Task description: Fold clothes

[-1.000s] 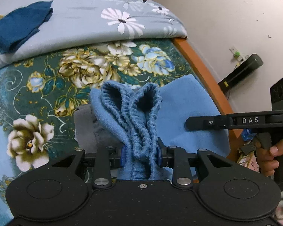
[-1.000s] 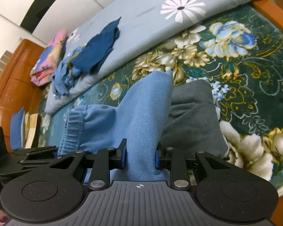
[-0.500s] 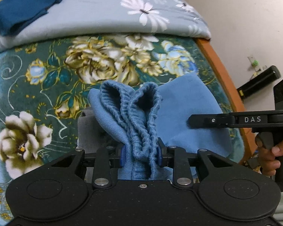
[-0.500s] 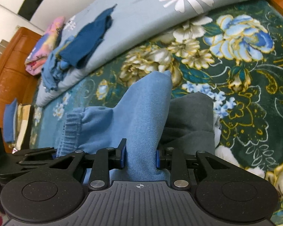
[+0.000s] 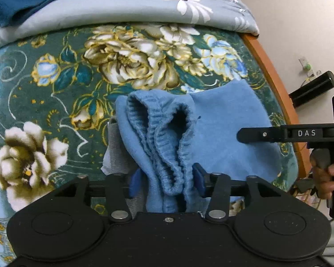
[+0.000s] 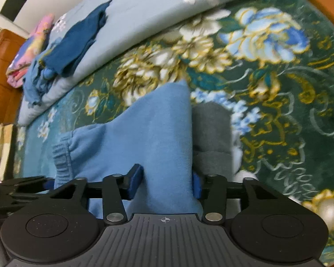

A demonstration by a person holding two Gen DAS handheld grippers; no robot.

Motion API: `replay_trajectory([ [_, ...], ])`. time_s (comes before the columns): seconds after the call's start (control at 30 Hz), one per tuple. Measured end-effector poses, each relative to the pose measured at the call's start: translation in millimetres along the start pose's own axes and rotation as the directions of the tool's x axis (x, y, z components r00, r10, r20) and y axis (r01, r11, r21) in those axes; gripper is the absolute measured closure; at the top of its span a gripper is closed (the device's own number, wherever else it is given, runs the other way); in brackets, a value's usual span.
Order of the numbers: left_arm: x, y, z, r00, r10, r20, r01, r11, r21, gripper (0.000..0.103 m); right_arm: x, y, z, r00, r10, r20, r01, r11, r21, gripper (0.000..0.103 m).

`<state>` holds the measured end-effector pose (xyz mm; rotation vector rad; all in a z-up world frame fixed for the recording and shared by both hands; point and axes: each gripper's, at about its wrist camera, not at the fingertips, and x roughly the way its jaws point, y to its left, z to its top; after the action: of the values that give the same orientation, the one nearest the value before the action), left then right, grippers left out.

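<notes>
A light blue fleece garment [image 5: 222, 129] with a ribbed elastic band [image 5: 164, 138] lies on the floral bed cover over a grey garment [image 5: 117, 146]. My left gripper [image 5: 167, 181] has widened; the bunched band still sits between its blue pads, loosely. My right gripper [image 6: 164, 181] has also widened around a fold of the same blue garment [image 6: 149, 133], with a gap at its left pad. The grey garment [image 6: 211, 133] shows to its right. The right gripper [image 5: 289, 133] shows in the left wrist view, over the cloth's right part.
The dark green floral cover [image 5: 55, 71] spreads ahead. A pale blue quilt [image 5: 122, 2] lies behind it with a dark blue garment [image 6: 78, 42] and a pink folded stack [image 6: 29, 51]. The wooden bed edge [image 5: 271, 84] runs on the right.
Both grippers' pads have spread apart from a tight pinch on the blue garment. Both grippers have shifted slightly over the bed.
</notes>
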<state>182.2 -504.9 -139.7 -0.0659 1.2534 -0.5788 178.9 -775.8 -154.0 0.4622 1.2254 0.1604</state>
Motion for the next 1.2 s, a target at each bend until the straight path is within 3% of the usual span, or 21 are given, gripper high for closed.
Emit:
replay_trajectory([
  [0.1, -24.6, -6.6, 3.0, 0.997, 0.040, 0.073, -0.044, 0.998, 0.052, 0.049, -25.8, -0.8, -8.0, 0.995, -0.045, 0.091, 0.045, 0.999, 0.009, 0.056],
  [0.2, -44.0, -29.1, 8.1, 0.981, 0.086, 0.176, -0.113, 0.982, 0.154, 0.049, -44.8, 1.8, -15.3, 0.983, -0.097, 0.154, 0.095, 0.995, 0.019, 0.056],
  [0.3, -48.2, -55.7, 15.7, 0.971, 0.058, 0.230, -0.113, 0.966, 0.234, 0.049, -53.3, 16.3, -19.1, 0.976, -0.119, 0.180, 0.126, 0.992, -0.029, 0.056],
  [0.43, -27.1, -80.3, 18.2, 0.981, 0.022, 0.191, -0.082, 0.945, 0.316, 0.049, -47.7, 38.8, -21.9, 0.986, -0.060, 0.153, 0.075, 0.993, -0.093, 0.057],
  [0.53, -8.6, -75.8, 16.1, 0.988, 0.050, 0.144, -0.090, 0.953, 0.290, 0.049, -37.7, 45.1, -27.8, 0.992, -0.053, 0.118, 0.067, 0.991, -0.115, 0.065],
  [0.57, -3.3, -71.4, 14.7, 0.989, 0.064, 0.131, -0.099, 0.955, 0.280, 0.051, -34.3, 46.9, -29.8, 0.993, -0.052, 0.107, 0.065, 0.990, -0.122, 0.073],
  [0.77, 15.7, -49.0, 10.4, 0.992, 0.095, 0.087, -0.114, 0.958, 0.262, 0.052, -28.4, 25.0, -37.2, 0.992, -0.090, 0.089, 0.095, 0.995, -0.043, 0.084],
  [1.0, 40.6, -39.9, 10.8, 0.990, 0.132, 0.038, -0.138, 0.957, 0.257, 0.052, -12.6, 16.8, -39.4, 0.993, -0.096, 0.063, 0.098, 0.995, -0.022, 0.085],
  [1.2, 33.1, -44.0, 15.3, 0.991, 0.129, 0.034, -0.134, 0.961, 0.244, 0.051, -16.6, 19.1, -36.8, 0.994, -0.087, 0.067, 0.088, 0.996, -0.018, 0.083],
])
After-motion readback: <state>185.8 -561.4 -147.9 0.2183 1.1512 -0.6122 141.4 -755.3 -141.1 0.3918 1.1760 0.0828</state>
